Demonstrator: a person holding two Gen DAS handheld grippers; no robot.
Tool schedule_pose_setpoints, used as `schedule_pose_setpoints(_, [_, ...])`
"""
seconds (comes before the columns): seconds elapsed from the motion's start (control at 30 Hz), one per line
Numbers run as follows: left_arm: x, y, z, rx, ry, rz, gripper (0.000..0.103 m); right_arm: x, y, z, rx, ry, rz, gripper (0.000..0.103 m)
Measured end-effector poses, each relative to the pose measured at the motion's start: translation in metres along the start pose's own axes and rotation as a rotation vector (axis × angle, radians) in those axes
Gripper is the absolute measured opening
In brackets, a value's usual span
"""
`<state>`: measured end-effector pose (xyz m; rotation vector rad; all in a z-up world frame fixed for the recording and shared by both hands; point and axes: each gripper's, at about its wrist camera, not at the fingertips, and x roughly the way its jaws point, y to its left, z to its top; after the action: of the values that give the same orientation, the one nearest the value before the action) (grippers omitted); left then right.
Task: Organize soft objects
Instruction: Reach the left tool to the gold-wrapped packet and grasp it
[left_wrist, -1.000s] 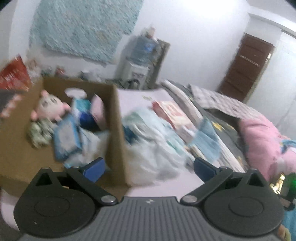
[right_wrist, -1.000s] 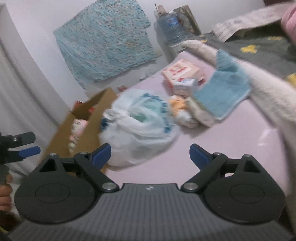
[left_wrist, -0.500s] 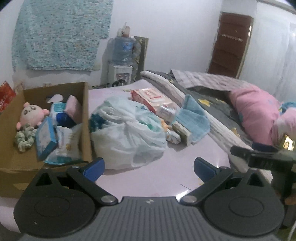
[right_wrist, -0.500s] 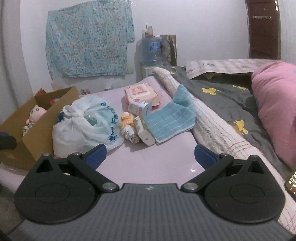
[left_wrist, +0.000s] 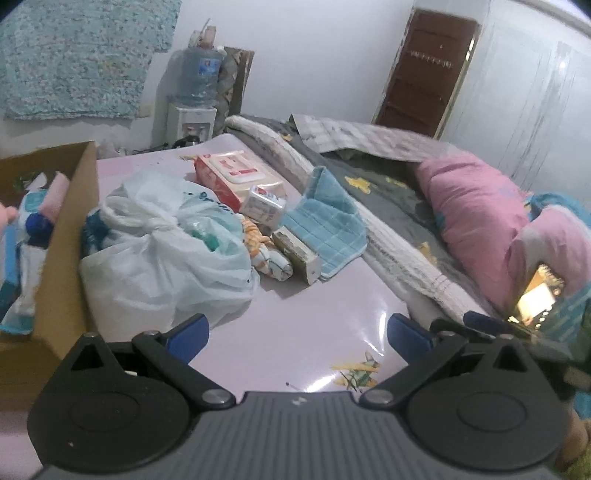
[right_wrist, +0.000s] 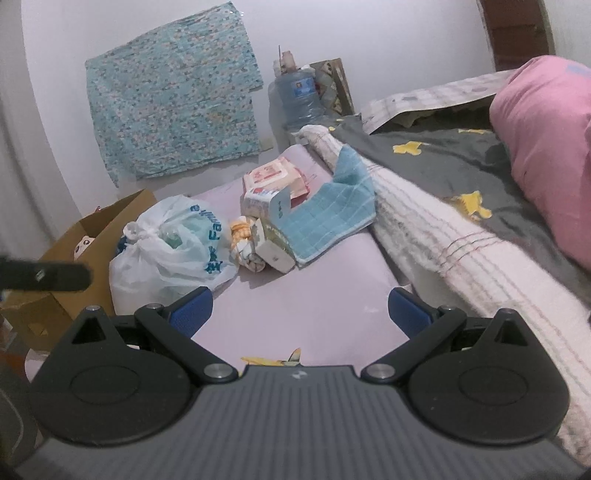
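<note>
Both my left gripper (left_wrist: 298, 329) and right gripper (right_wrist: 300, 308) gape wide, holding nothing; ahead lie the white plastic bag (right_wrist: 173, 243) and blue towel (right_wrist: 328, 218).

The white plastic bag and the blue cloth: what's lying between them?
Between the white plastic bag and the blue cloth lie a rolled patterned cloth and a long small carton, clearest in the right wrist view.
</note>
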<state>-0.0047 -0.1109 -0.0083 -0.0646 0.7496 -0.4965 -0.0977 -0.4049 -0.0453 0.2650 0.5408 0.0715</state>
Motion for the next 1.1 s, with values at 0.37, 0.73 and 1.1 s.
schedule_pose_setpoints(0.37, [0.088,-0.023,0.059,0.028,0.060,0.050,0.101,0.053,0.002,-0.006,-0.002,0.004,0.077,0.081])
schedule_pose_setpoints(0.73, [0.187,-0.017,0.094,-0.119,0.242,0.048,0.059,0.088,-0.010,-0.006,0.026,0.022,0.103,0.076])
schedule_pose_setpoints(1.1, [0.221,-0.007,0.096,-0.151,0.294,0.097,0.041,0.098,-0.025,-0.011,0.075,0.047,0.093,0.076])
